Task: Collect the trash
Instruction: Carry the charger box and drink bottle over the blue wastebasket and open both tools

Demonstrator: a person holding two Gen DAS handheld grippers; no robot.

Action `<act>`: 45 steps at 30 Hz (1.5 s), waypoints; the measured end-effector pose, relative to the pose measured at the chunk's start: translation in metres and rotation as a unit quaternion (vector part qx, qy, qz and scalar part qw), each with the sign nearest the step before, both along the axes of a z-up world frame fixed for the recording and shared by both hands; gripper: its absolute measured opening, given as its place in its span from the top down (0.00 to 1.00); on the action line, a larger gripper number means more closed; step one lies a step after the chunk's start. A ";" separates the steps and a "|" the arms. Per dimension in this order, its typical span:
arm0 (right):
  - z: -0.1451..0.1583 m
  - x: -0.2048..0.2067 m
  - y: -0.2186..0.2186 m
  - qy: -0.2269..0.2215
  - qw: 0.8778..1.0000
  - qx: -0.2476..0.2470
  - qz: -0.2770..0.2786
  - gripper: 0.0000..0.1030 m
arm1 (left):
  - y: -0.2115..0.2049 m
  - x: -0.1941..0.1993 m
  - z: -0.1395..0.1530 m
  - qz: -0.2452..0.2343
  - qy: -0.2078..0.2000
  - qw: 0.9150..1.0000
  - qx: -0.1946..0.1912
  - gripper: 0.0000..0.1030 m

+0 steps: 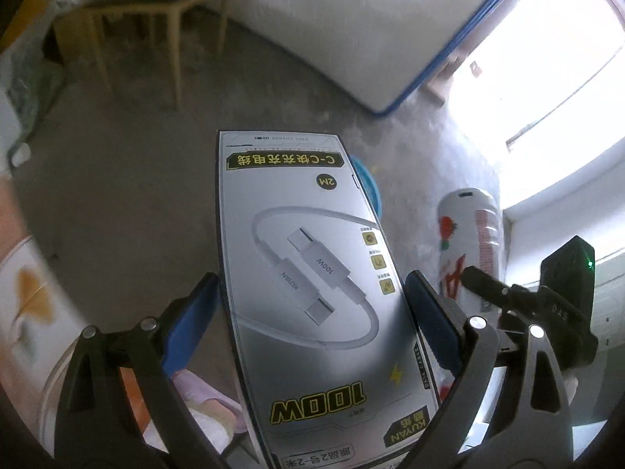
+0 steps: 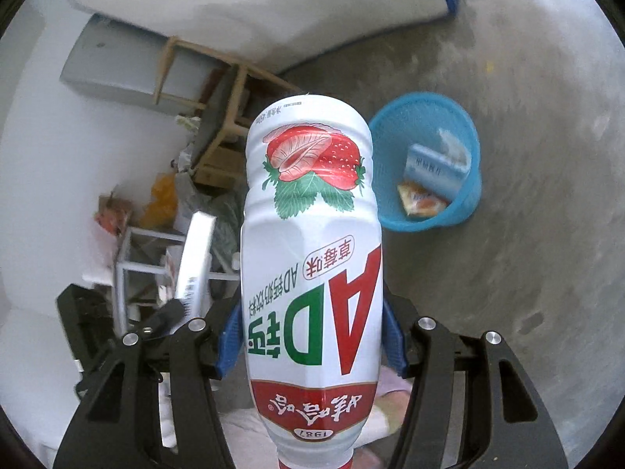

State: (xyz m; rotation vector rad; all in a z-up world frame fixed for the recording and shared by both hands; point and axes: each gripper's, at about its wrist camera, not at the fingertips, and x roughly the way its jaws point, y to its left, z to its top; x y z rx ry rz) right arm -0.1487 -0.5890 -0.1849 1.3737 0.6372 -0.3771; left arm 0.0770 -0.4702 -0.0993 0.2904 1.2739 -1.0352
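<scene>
My left gripper [image 1: 310, 308] is shut on a grey cable box [image 1: 312, 273] printed "100W", held upside down above the floor. Behind the box a slice of the blue basket [image 1: 369, 185] shows. My right gripper [image 2: 312, 332] is shut on a white strawberry drink bottle [image 2: 312, 258], upside down. The bottle also shows in the left wrist view [image 1: 468, 242], to the right of the box. The blue mesh basket [image 2: 465, 199] stands on the floor ahead and right of the bottle, with a blue packet [image 2: 433, 168] and an orange wrapper [image 2: 420, 199] inside. The box's edge [image 2: 197, 254] shows at left.
A white mattress with blue trim [image 1: 351, 31] leans on the wall. A wooden table [image 1: 156, 8] stands at the back left. Bags and clutter [image 2: 164, 199] lie by a white frame [image 2: 133, 250]. Bright window [image 1: 554, 90] at right. Grey concrete floor [image 2: 527, 273].
</scene>
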 end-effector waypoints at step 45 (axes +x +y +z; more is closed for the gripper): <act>-0.046 0.023 -0.047 -0.106 0.993 -0.020 -0.039 0.41 | -0.108 0.039 -0.056 0.065 0.212 0.973 -0.067 0.11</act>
